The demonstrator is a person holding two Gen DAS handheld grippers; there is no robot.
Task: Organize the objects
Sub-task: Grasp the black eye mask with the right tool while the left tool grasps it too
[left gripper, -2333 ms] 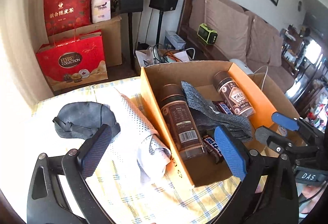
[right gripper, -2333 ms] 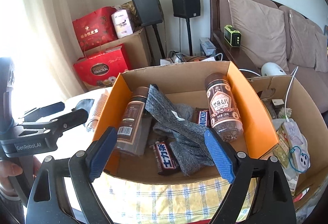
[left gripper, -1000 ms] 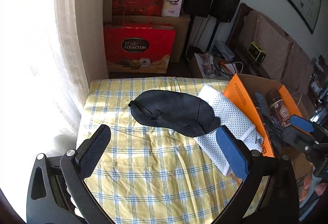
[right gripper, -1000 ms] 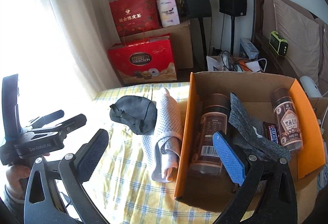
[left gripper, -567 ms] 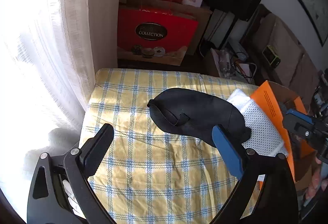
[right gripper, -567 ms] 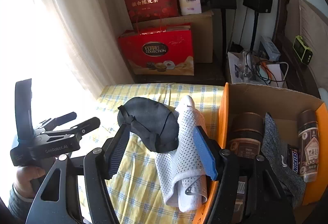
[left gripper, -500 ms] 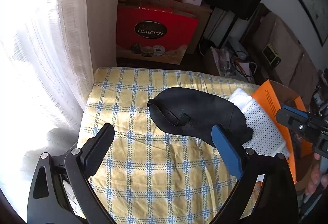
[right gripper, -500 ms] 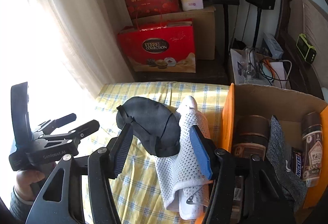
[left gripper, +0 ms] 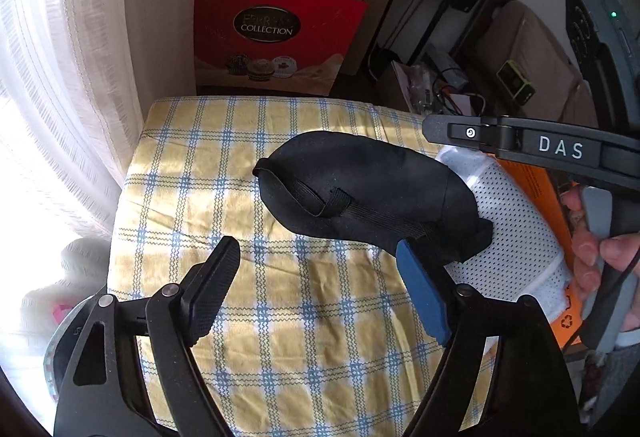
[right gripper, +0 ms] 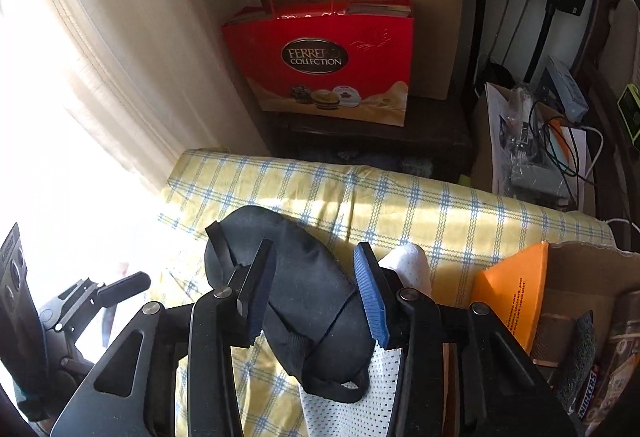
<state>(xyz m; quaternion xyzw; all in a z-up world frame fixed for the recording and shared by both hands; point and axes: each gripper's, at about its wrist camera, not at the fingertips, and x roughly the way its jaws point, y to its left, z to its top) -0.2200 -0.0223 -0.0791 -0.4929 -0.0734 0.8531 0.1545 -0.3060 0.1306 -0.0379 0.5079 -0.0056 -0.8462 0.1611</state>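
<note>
A black eye mask [left gripper: 368, 193] lies on the yellow checked tablecloth [left gripper: 240, 157], its right end resting on a white perforated cloth [left gripper: 516, 221]. My left gripper [left gripper: 318, 289] hangs low over the cloth in front of the mask, jaws closing, with only tablecloth between them and its blue pad [left gripper: 420, 293] beside the mask's near end. My right gripper [right gripper: 316, 293] straddles the eye mask [right gripper: 312, 301], jaws closing around it with the pads not visibly pressing. The left view shows the right gripper [left gripper: 532, 149] held by a hand [left gripper: 592, 237].
An orange-lined cardboard box [right gripper: 516, 297] at the right holds jars, a grey cloth [right gripper: 576, 357] and a Snickers bar [right gripper: 588, 393]. Beyond the table's far edge stand a red gift bag [right gripper: 320, 65], cartons and speakers. A bright curtain [left gripper: 60, 77] hangs at the left.
The right gripper swung left from the box to over the eye mask and narrowed its jaws. The left gripper sank toward the tablecloth and narrowed somewhat.
</note>
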